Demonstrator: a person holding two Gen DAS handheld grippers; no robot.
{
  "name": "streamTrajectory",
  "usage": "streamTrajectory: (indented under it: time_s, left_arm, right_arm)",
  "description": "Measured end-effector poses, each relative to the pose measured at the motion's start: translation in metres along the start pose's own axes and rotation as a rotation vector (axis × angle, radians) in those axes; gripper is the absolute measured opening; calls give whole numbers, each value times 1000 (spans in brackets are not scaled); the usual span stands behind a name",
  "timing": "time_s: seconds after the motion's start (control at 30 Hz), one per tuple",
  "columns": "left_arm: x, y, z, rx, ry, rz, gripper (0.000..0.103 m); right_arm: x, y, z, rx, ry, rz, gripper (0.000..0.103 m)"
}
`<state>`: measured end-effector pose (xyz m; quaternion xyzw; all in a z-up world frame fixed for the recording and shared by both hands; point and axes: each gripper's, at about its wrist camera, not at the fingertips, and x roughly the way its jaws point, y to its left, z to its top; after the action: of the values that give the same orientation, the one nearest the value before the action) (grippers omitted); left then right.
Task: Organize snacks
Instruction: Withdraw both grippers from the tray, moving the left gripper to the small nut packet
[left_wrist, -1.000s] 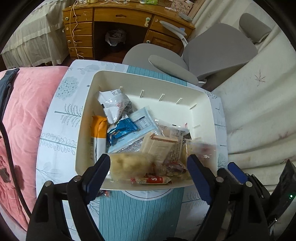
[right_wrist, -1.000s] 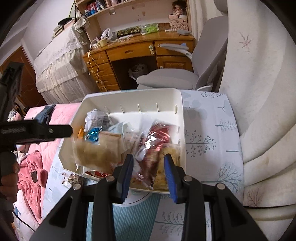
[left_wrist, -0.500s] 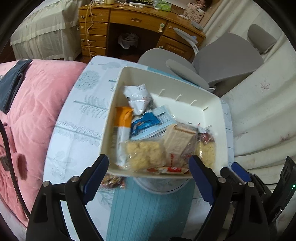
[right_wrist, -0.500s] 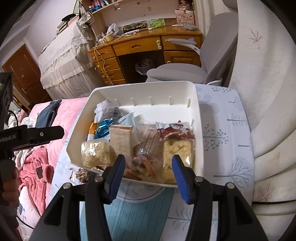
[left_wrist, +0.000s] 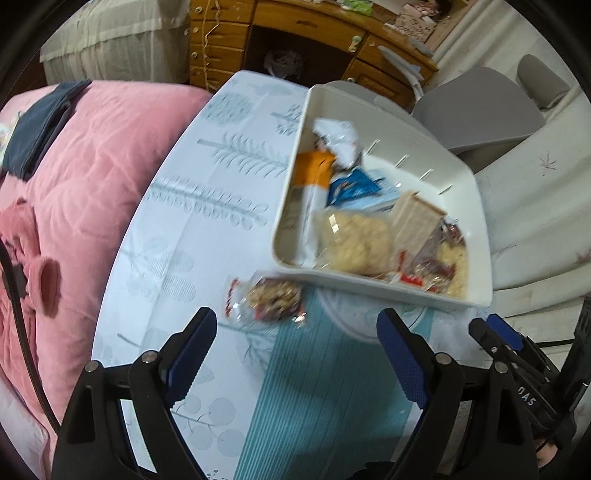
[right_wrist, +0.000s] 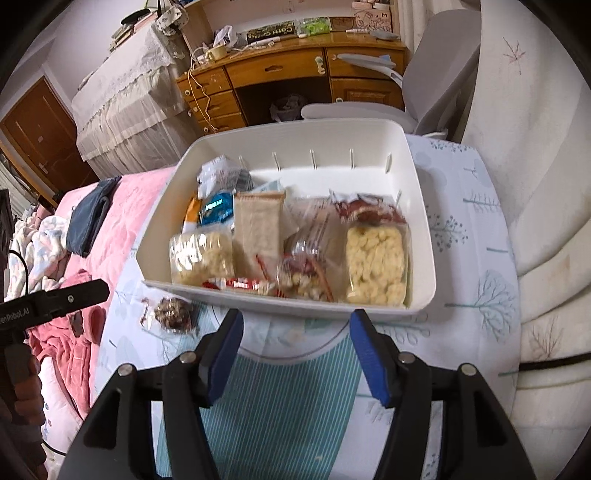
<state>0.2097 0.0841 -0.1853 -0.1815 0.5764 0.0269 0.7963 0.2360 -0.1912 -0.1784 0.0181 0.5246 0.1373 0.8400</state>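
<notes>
Left wrist: stray nut packet (left_wrist: 271, 297) beside bin (left_wrist: 376, 286)

you have one white bin (right_wrist: 417, 206), two pale puffed-snack packs in it (right_wrist: 375, 260) (right_wrist: 201, 254), one nut pack (right_wrist: 173, 312) outside it, and two grippers (left_wrist: 295, 354) (right_wrist: 295, 354).

Left wrist view: smeared with motion blur; printing on the snack packets (left_wrist: 352, 243) was unreadable.
Nut packet (left_wrist: 271, 297): far edge tucked under the white bin (left_wrist: 388, 291).
Left gripper (right_wrist: 55, 299): cut off at the right wrist view's left edge.
</notes>
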Motion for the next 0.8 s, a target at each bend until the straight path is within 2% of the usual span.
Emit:
streamTrajectory:
  time_s: [0.07,0.1,0.13,0.4,0.57,0.8]
  left_arm:
    - [7,6,-6,-7,7,-1,88]
    - [11,9,-10,-8,16,-5,88]
    - [16,11,-12,-10,25,-8,88]
    - [54,15,-23,4,55,-8,88]
    - [76,19,-22,-13,80,-23,88]
    - [104,27,-13,-34,96,2,88]
  right_arm:
    - [2,1,-6,6,13,-17,63]
    - [4,1,-10,7,24,-23,70]
    - [6,2,-13,10,38,-27,72]
    - [14,2,-35,24,87,-81,72]
    - [22,0,-49,30,135,-103,73]
    - [33,-1,-64,41,192,-131,73]
